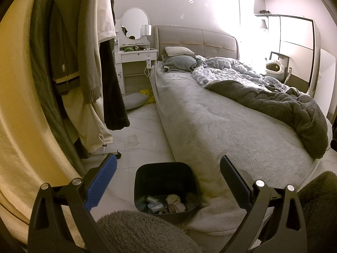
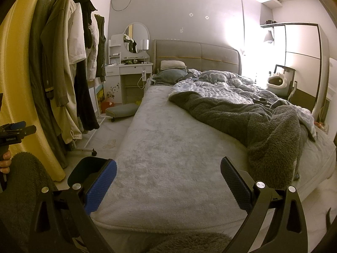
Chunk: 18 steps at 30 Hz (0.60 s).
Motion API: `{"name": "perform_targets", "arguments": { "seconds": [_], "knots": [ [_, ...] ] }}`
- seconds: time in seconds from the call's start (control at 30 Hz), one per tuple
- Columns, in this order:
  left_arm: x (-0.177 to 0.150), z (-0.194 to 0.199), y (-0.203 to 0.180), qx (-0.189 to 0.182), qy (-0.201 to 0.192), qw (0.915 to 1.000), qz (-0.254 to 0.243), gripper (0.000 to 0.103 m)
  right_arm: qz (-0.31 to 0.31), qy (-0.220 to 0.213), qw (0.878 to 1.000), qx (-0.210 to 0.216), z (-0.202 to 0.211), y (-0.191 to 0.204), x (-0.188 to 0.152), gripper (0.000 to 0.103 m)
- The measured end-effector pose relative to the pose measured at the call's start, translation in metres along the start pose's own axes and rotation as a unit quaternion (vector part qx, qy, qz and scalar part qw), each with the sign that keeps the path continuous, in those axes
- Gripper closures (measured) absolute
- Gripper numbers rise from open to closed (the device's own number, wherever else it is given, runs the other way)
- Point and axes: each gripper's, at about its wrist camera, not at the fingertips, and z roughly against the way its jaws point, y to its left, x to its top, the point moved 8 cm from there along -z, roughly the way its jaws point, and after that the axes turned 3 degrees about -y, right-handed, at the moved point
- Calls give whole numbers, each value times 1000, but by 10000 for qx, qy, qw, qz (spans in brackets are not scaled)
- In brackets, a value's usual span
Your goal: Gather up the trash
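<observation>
Currently both the left gripper (image 1: 167, 182) and right gripper (image 2: 168, 182) gape wide, empty; black bin (image 1: 166, 186) sits at lower centre, beside the bed (image 1: 210, 126).

Bedroom count: one of most things, two of a few.
There was one bed (image 2: 168, 158), one black trash bin (image 1: 166, 189), one round mirror (image 2: 135, 38), one lamp (image 2: 144, 44), two pillows (image 2: 171, 69), two blankets (image 2: 242, 105) and two hand-held grippers (image 1: 167, 181).

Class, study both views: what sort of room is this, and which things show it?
A bedroom in a home: an unmade bed with pillows and a duvet, a rack of hanging clothes, and a dressing table with a round mirror.
</observation>
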Motion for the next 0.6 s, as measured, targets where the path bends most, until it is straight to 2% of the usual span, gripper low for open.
{"name": "perform_targets", "arguments": {
  "seconds": [0.6],
  "knots": [
    [-1,-1,-1,-6,14,10000,-7,3,0,-1,10000,0,0,0,0,3]
  ]
}}
